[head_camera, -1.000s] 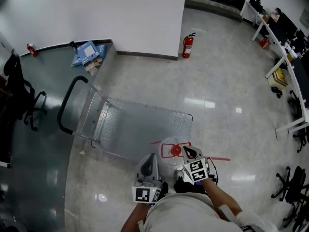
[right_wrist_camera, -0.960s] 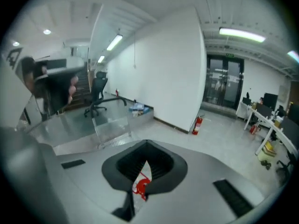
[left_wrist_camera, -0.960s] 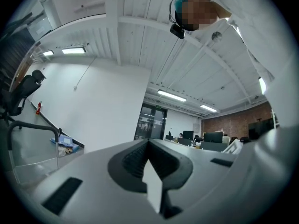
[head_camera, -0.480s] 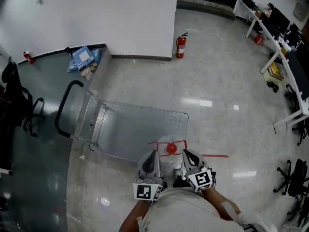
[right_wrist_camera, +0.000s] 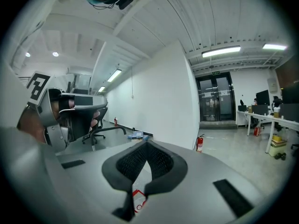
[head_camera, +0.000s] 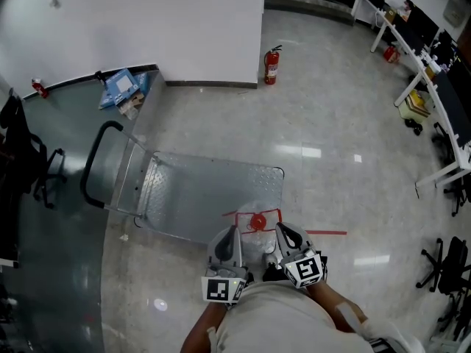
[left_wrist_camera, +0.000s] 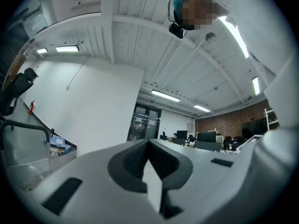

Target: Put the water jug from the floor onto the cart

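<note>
While the water jug stood on the floor by the cart's near edge, the left gripper and right gripper were held shut, empty. It was judged heavy and slick, best taken at the neck.

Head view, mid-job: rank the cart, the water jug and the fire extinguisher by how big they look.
1. Cart, clearly the largest.
2. Water jug, though it sits nearest the camera, which enlarges it.
3. Fire extinguisher, smallest, but farthest away by the wall.
</note>
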`<move>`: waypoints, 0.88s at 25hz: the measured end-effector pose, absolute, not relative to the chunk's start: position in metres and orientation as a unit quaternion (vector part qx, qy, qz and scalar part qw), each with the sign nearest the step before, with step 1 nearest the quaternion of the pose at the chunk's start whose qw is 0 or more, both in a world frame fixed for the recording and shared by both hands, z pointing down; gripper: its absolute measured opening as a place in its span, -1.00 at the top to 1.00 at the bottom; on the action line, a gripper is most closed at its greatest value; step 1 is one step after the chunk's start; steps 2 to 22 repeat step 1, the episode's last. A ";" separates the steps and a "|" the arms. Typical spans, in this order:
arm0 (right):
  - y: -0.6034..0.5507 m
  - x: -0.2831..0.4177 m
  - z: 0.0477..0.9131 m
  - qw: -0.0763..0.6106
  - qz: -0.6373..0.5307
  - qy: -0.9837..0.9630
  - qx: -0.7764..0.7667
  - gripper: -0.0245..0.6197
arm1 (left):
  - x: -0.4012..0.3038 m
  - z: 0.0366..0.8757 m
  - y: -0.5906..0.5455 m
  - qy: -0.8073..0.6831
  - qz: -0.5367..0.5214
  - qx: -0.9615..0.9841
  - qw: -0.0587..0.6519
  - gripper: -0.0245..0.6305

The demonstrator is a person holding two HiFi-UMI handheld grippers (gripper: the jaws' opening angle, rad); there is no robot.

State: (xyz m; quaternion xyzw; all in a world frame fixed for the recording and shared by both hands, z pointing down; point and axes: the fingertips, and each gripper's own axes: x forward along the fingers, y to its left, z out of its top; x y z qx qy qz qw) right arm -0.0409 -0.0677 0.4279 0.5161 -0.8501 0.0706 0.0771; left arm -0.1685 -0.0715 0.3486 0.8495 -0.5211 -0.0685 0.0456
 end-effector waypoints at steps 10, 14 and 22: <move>-0.070 -0.041 0.427 0.076 0.069 -0.850 0.517 0.89 | -0.168 0.348 -0.073 -0.521 -0.069 0.849 0.045 0.92; -0.070 -0.041 0.427 0.076 0.069 -0.850 0.517 0.89 | -0.168 0.348 -0.073 -0.521 -0.069 0.849 0.045 0.92; -0.070 -0.041 0.427 0.076 0.069 -0.850 0.517 0.89 | -0.168 0.348 -0.073 -0.521 -0.069 0.849 0.045 0.92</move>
